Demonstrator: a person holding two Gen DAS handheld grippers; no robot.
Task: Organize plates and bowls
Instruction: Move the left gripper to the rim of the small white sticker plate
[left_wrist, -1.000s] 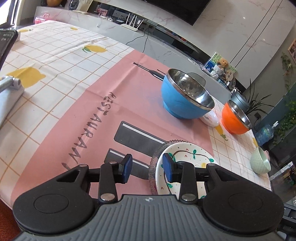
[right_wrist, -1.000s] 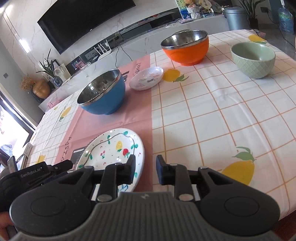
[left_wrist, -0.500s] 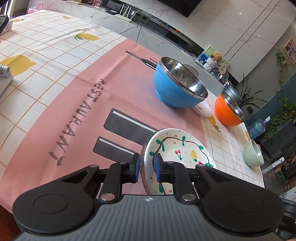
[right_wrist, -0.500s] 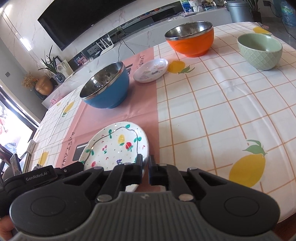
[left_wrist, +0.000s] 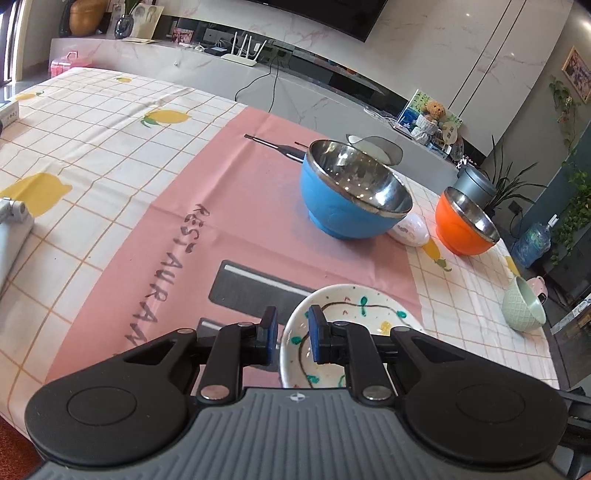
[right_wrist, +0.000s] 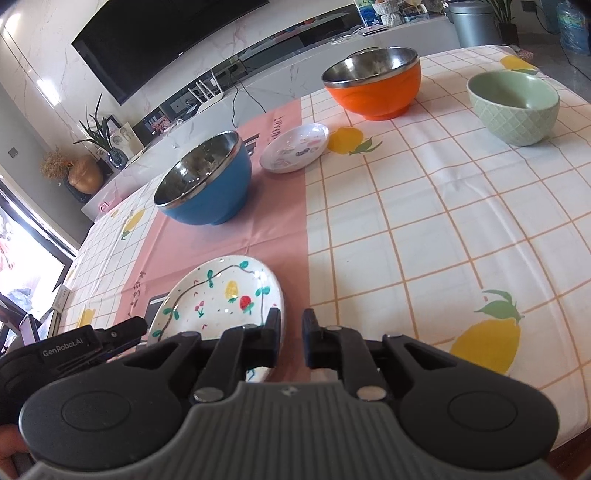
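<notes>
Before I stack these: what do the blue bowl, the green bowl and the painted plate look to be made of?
Blue bowl: steel liner, mirror-like inside; matte blue shell, probably plastic. Green bowl: looks like glazed ceramic, thick rim and embossed lattice outside. Painted plate: likely glazed ceramic, glossy white with hand-painted fruit and an uneven rim.

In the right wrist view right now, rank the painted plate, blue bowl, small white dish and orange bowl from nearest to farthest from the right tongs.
1. Painted plate: just left of the right tongs, at the near table edge.
2. Blue bowl: farther back, left, on the pink cloth.
3. Small white dish: behind the blue bowl, centre.
4. Orange bowl: farthest, back right of centre.
</notes>
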